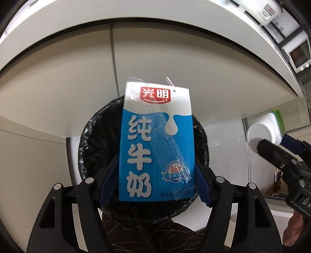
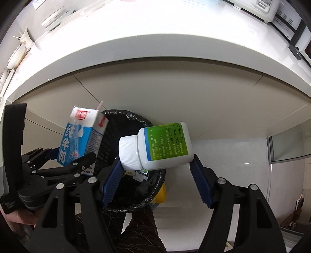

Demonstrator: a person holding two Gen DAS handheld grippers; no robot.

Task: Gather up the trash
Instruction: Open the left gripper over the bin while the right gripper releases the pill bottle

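Note:
My left gripper (image 1: 156, 179) is shut on a blue and white milk carton (image 1: 157, 142) with a straw at its top, held upright above a bin lined with a black bag (image 1: 93, 140). My right gripper (image 2: 155, 173) is shut on a white pill bottle (image 2: 163, 146) with a green label, held on its side, cap to the left, above the same bin (image 2: 124, 128). The carton (image 2: 81, 136) and left gripper (image 2: 64, 161) show at the left of the right wrist view. The bottle (image 1: 266, 130) and right gripper (image 1: 272, 148) show at the right of the left wrist view.
A white countertop edge (image 2: 155, 48) curves above the bin, with beige cabinet doors (image 1: 58, 87) under it. Scraps of paper (image 2: 140, 175) lie in the bin. A yellow object (image 2: 162, 194) sits beside the bin. Appliances (image 2: 262, 9) stand on the counter at the far right.

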